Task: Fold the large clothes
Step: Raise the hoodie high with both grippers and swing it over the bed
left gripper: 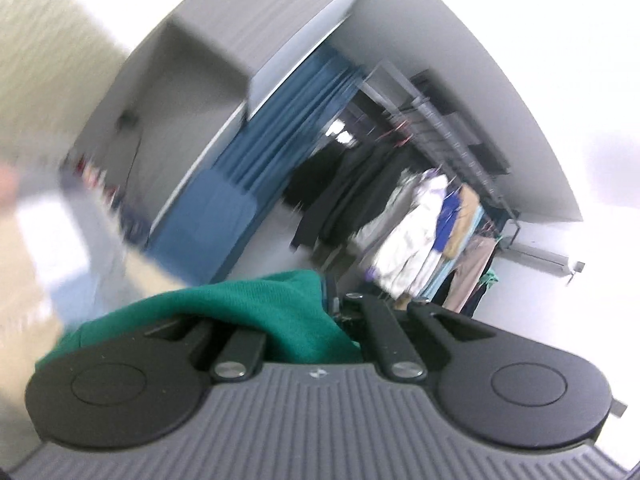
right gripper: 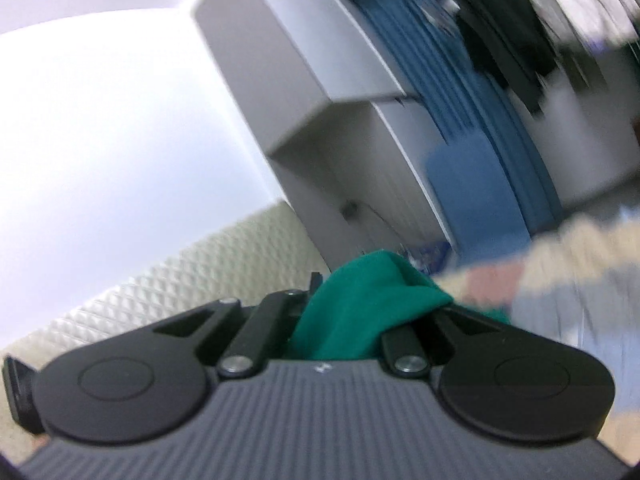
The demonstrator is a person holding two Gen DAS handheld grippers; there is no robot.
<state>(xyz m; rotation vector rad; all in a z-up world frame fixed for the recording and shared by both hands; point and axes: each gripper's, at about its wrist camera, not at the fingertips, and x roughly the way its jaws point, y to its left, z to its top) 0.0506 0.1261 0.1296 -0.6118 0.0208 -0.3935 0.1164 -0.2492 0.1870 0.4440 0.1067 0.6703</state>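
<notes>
A green garment [left gripper: 256,308] is bunched in my left gripper [left gripper: 326,300], whose jaws are shut on it; the cloth drapes over the left finger and hides the fingertips. In the right wrist view the same green garment [right gripper: 360,300] is pinched in my right gripper [right gripper: 320,284], also shut on it, with cloth spilling to the right. Both grippers are raised and point up at the room. The rest of the garment hangs out of view.
A rack of hanging clothes [left gripper: 420,232] stands ahead by a blue curtain [left gripper: 256,168] and a grey ceiling beam [left gripper: 248,20]. A textured pale wall [right gripper: 160,284] is at left. A blurred person's patterned sleeve [right gripper: 540,264] is at right.
</notes>
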